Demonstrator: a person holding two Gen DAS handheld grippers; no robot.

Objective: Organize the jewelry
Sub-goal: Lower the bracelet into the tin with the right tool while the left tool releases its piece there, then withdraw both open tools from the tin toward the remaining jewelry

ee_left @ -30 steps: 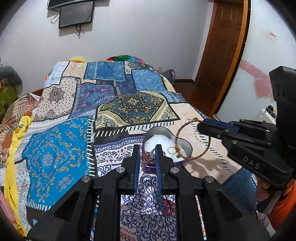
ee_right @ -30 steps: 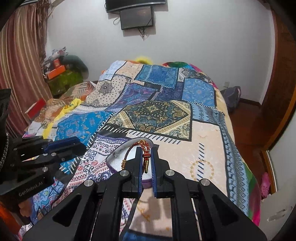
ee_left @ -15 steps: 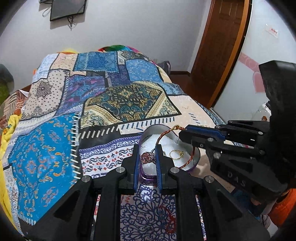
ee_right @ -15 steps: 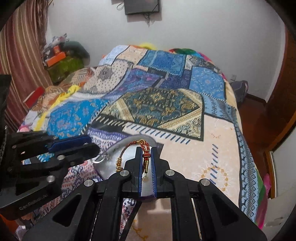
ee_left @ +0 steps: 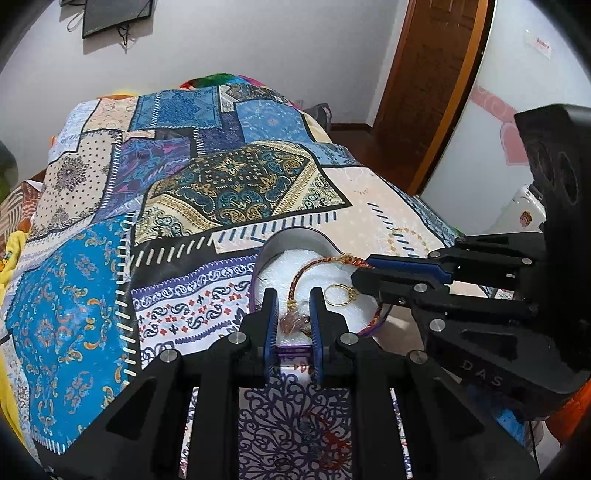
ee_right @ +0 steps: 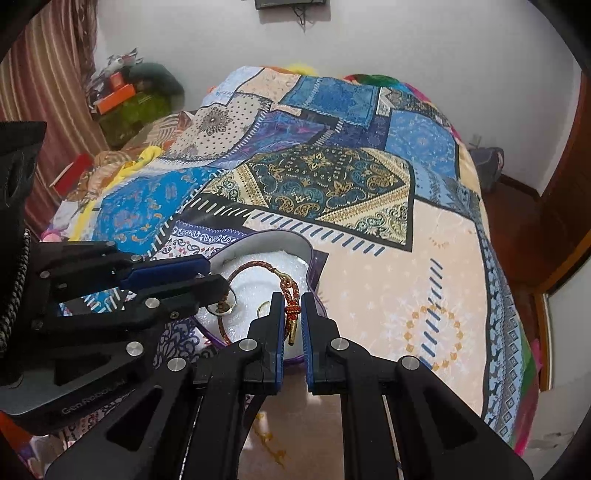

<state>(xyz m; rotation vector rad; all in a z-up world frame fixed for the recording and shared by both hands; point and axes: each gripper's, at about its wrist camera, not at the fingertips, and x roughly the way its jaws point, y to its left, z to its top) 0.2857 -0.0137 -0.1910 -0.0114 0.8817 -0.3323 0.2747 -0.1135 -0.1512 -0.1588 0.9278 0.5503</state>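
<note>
A heart-shaped jewelry box (ee_left: 295, 240) with white foam lining sits on the patchwork bedspread; it also shows in the right wrist view (ee_right: 258, 243). A red-gold braided bracelet (ee_left: 299, 275) lies across the foam, and a gold ring (ee_left: 338, 294) rests beside it. My right gripper (ee_right: 291, 317) stands over the box with its jaws slightly apart around the bracelet's knotted clasp (ee_right: 290, 291). My left gripper (ee_left: 291, 310) is at the box's near edge, shut on a pink-brown ornament (ee_left: 293, 321).
The patchwork bedspread (ee_left: 240, 192) covers the whole bed. A wooden door (ee_left: 436, 74) stands at the right. A wall screen (ee_left: 114, 14) hangs at the back. Clutter and striped curtains (ee_right: 48, 92) lie left of the bed.
My right gripper lowered the bracelet into the box, and its jaws have parted a little around the clasp. Both grippers came closer to the box.
</note>
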